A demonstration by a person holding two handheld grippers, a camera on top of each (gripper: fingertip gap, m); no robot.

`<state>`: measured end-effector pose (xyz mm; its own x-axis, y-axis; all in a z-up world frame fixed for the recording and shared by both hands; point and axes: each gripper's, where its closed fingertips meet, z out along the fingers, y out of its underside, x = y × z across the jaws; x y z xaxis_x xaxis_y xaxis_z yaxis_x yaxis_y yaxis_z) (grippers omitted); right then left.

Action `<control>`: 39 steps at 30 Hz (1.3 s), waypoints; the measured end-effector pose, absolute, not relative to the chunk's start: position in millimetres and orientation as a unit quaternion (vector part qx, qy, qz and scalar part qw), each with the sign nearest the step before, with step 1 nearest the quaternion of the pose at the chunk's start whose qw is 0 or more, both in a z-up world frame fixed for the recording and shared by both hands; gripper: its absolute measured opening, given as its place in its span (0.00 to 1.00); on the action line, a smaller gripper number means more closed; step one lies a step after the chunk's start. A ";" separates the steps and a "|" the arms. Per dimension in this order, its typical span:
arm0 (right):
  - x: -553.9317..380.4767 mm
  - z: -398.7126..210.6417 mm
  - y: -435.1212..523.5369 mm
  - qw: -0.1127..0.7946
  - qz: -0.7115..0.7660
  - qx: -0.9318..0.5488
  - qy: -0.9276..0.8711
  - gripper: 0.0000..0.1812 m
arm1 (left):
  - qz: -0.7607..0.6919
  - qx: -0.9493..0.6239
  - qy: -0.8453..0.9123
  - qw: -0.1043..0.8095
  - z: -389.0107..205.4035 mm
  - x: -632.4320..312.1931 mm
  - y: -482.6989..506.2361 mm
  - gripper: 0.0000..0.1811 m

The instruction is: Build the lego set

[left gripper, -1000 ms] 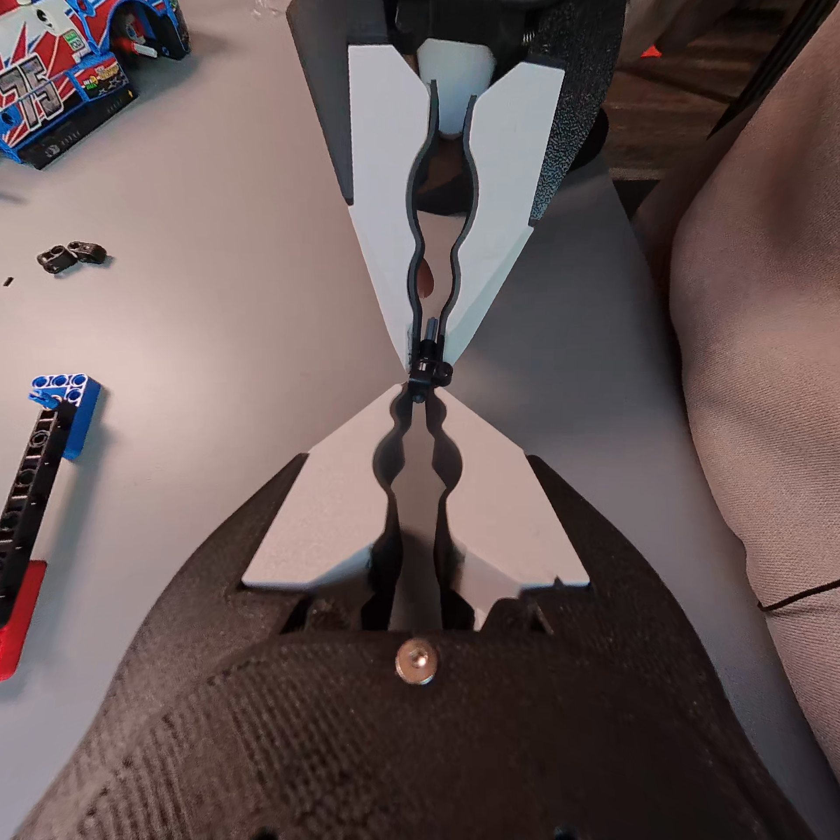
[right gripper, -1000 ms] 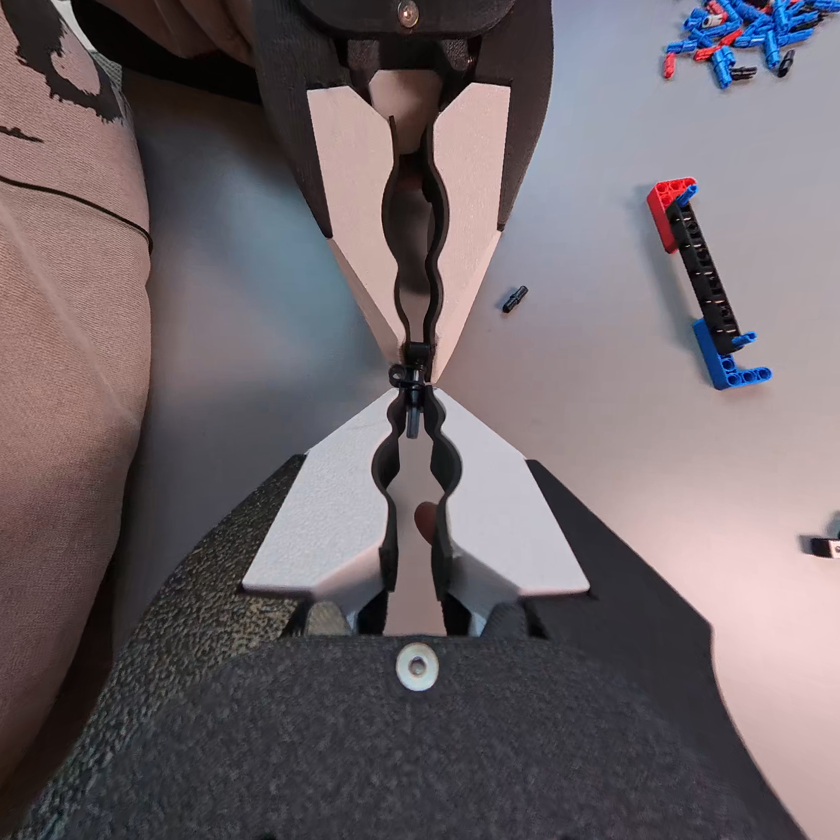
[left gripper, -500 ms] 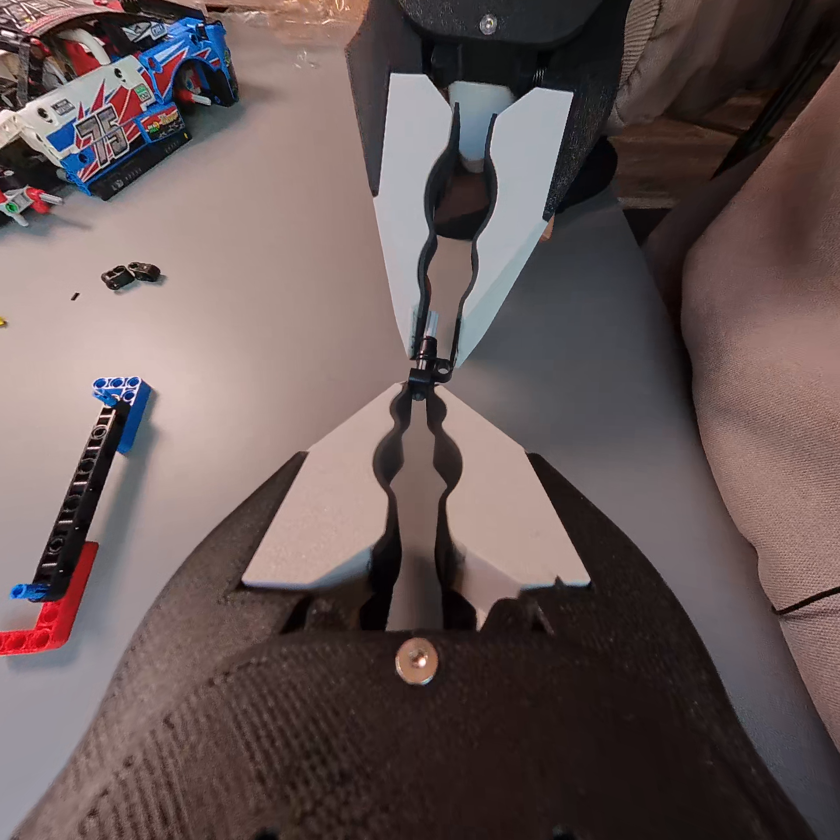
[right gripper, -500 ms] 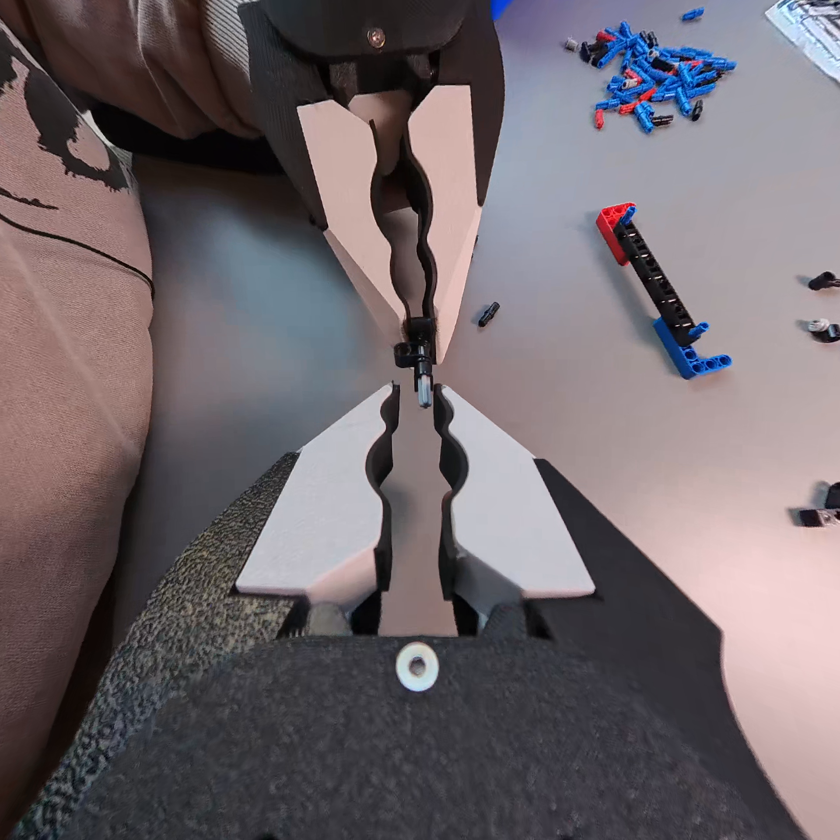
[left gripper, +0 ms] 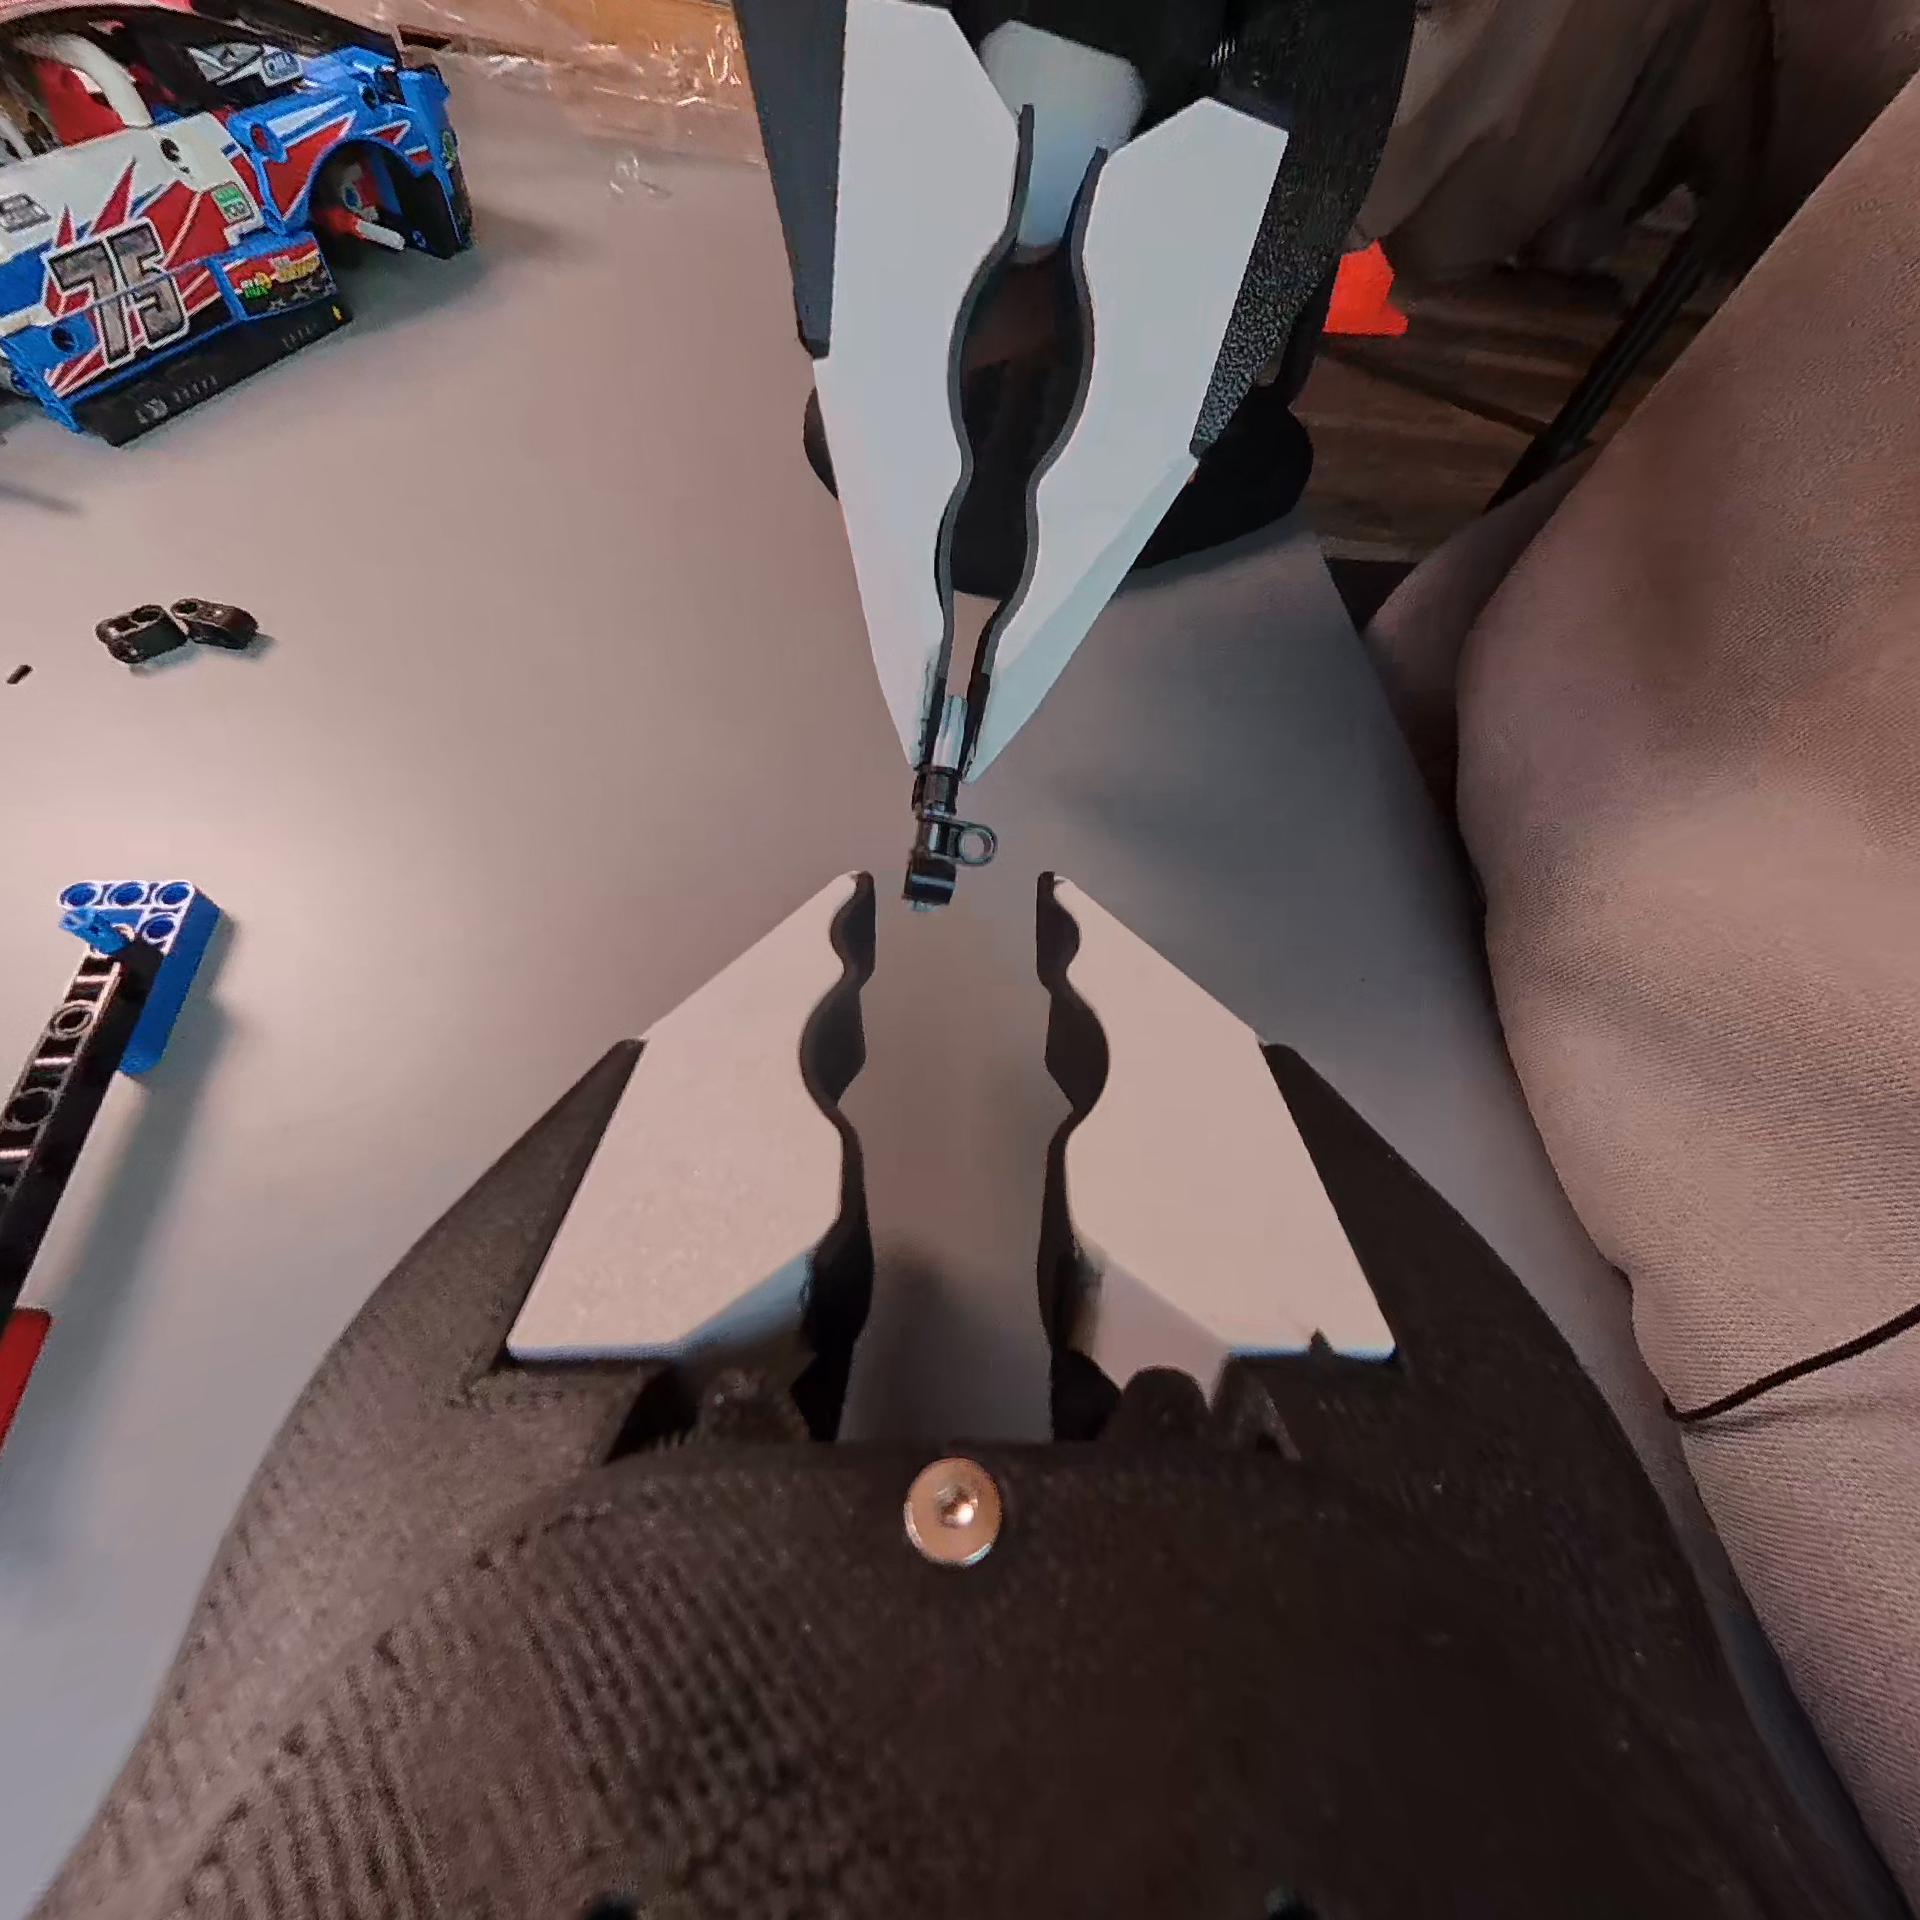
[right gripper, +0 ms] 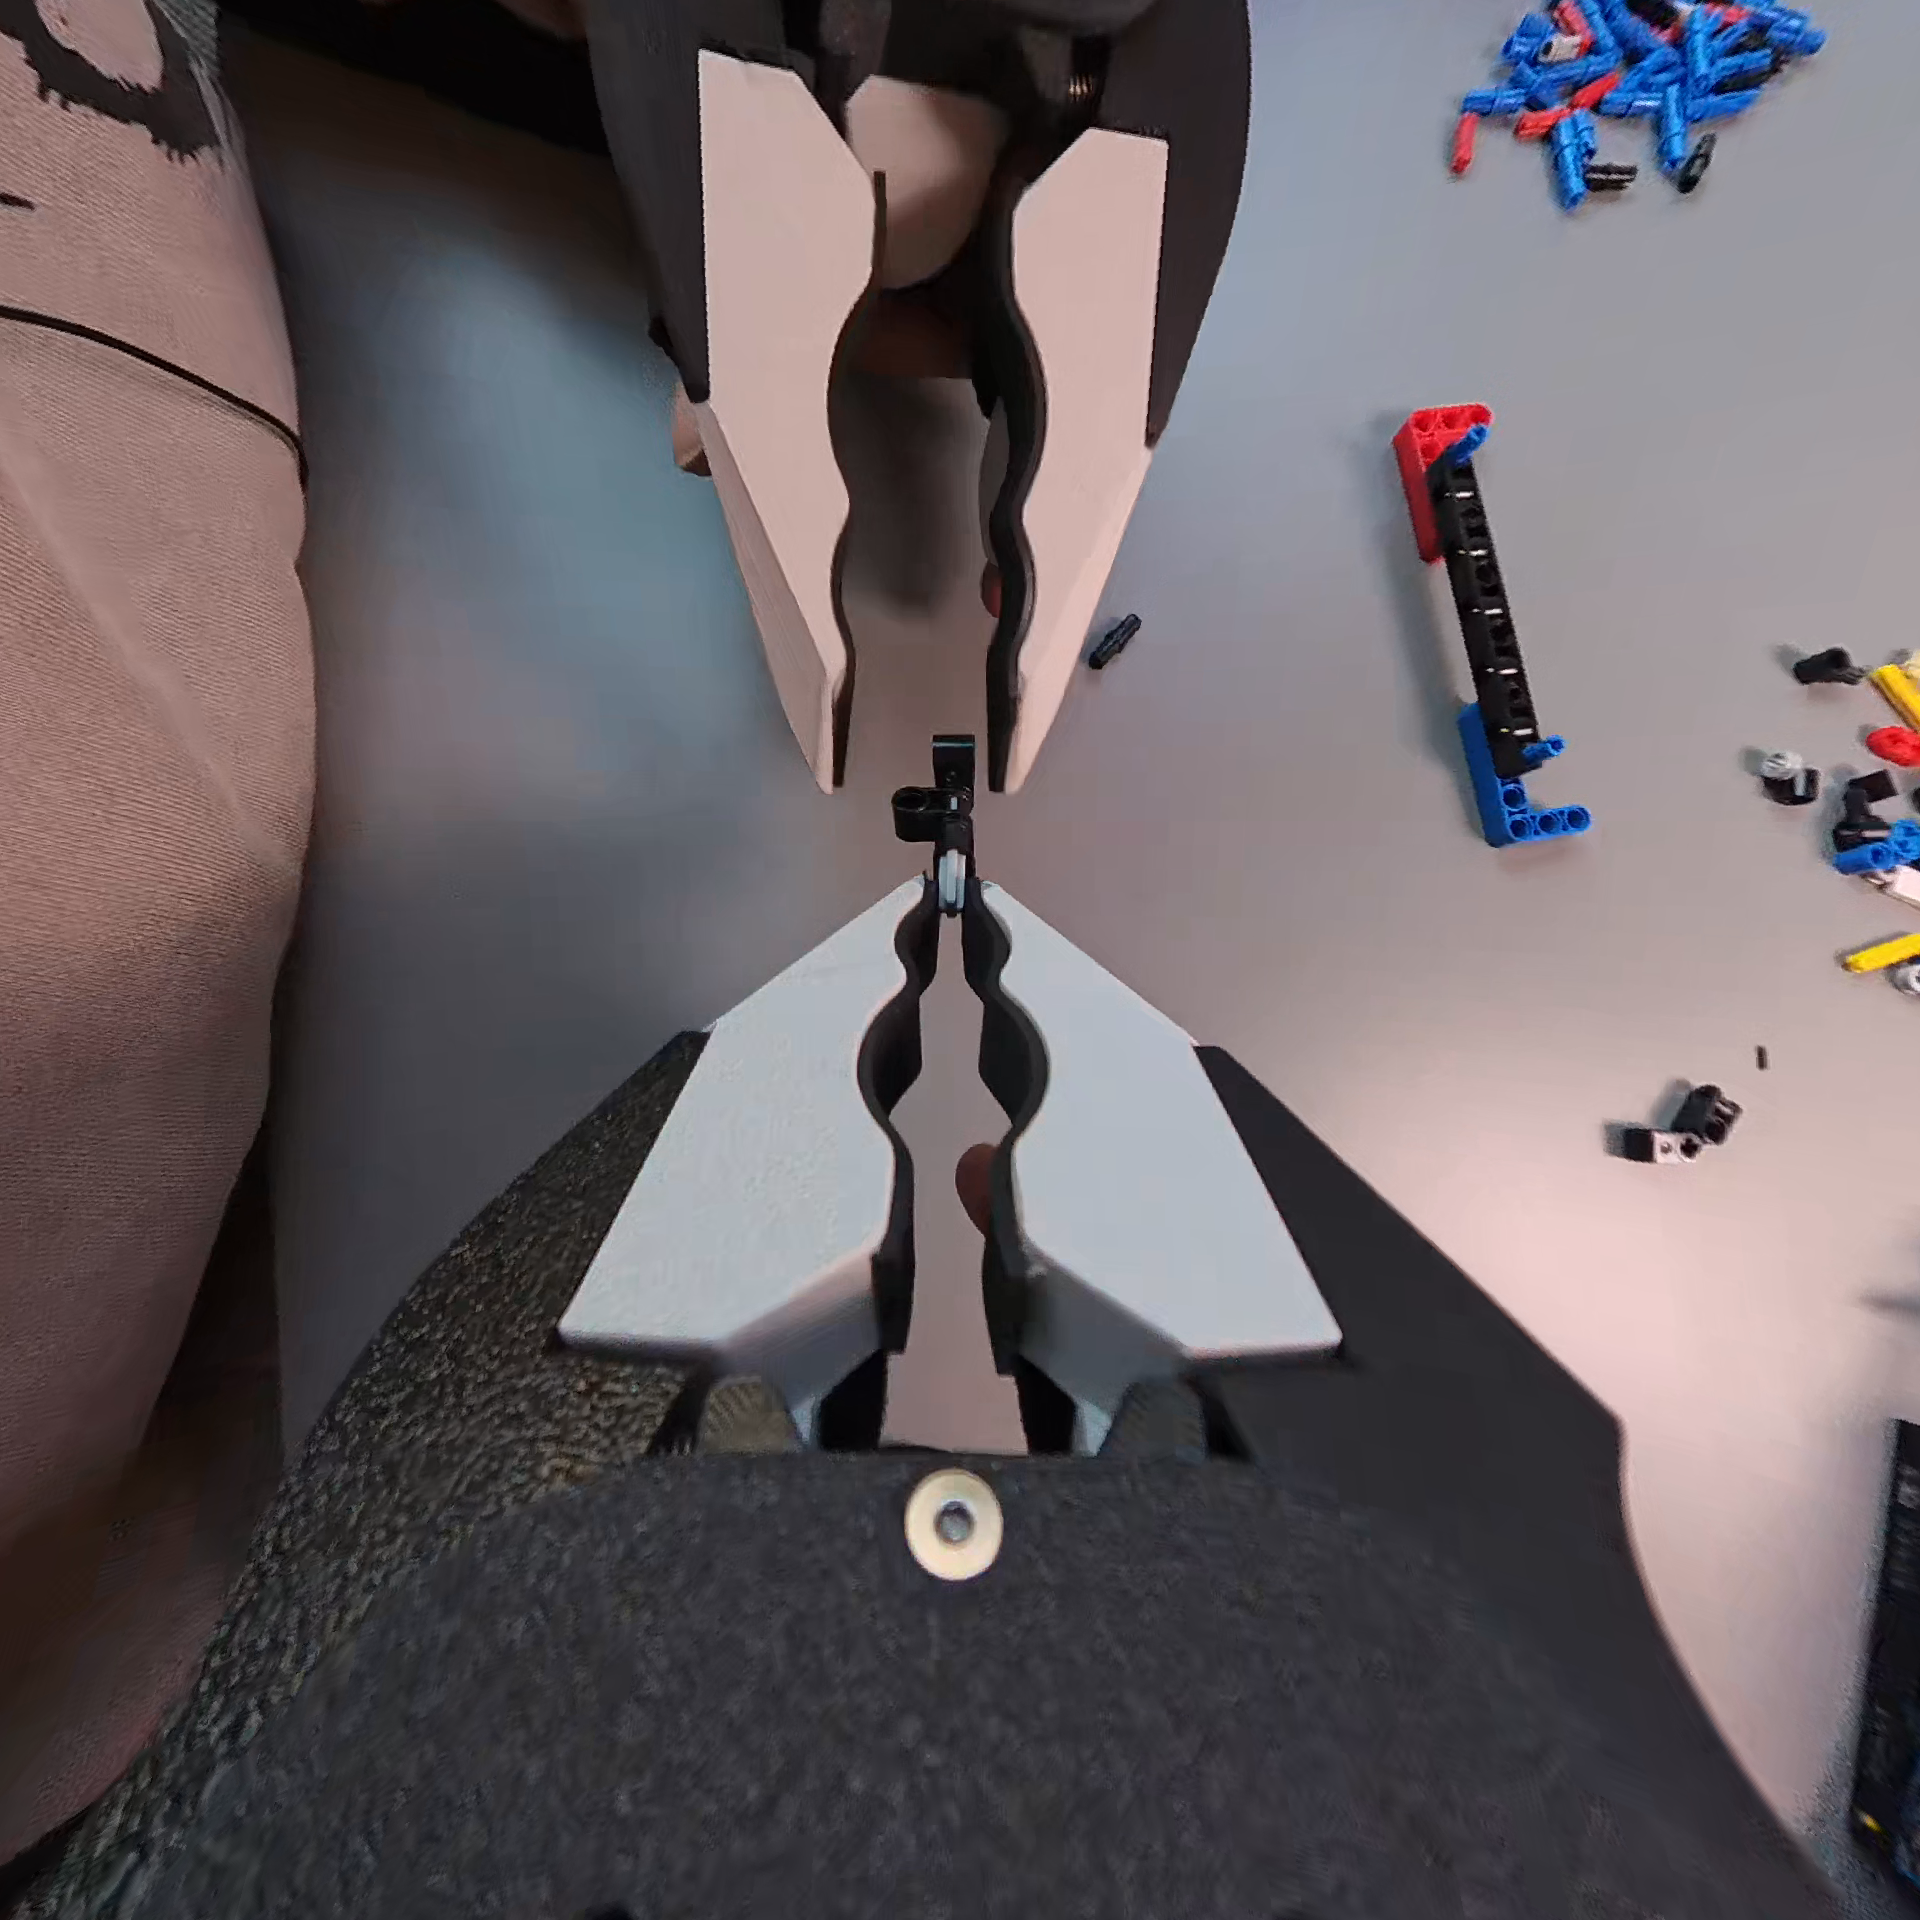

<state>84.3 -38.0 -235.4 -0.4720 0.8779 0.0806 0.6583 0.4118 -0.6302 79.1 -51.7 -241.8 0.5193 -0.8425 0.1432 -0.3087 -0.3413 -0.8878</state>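
A small black connector (right gripper: pixel 932 805) with a grey pin end (right gripper: pixel 948 871) hangs between the two grippers above the grey table. My right gripper (right gripper: pixel 951 885) is shut on the grey pin end. It enters the left wrist view from the top (left gripper: pixel 948 753), holding the connector (left gripper: pixel 945 842). My left gripper (left gripper: pixel 951 881) is open, its tips on either side of the connector's free end without gripping it. It also shows in the right wrist view (right gripper: pixel 920 781), jaws apart.
A black beam with blue and red end pieces (right gripper: pixel 1486 623) lies on the table, also in the left wrist view (left gripper: pixel 104 987). A built race car (left gripper: pixel 187 239), a blue pin pile (right gripper: pixel 1631 83), loose black parts (right gripper: pixel 1673 1127) and a black pin (right gripper: pixel 1114 641) lie around. A person's clothing (left gripper: pixel 1714 935) borders the table. The grippers are tip to tip, or close to it.
Both grippers were shut on the connector. The right one briefly opened and has shut again on the grey pin end. The left gripper has opened and let go.
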 end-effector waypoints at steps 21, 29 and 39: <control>71.4 -224.8 -46.5 0.201 0.283 -0.464 -0.815 0.01 | -0.291 -0.762 0.379 0.438 -243.7 80.9 -48.7 0.14; 68.5 -237.5 -49.4 0.160 0.231 -0.455 -0.845 0.01 | -0.260 -0.766 0.394 0.437 -249.2 84.4 -46.1 0.07; 70.5 -253.8 -55.8 0.127 0.233 -0.457 -0.849 0.01 | -0.265 -0.788 0.408 0.376 -267.3 86.6 -52.5 0.07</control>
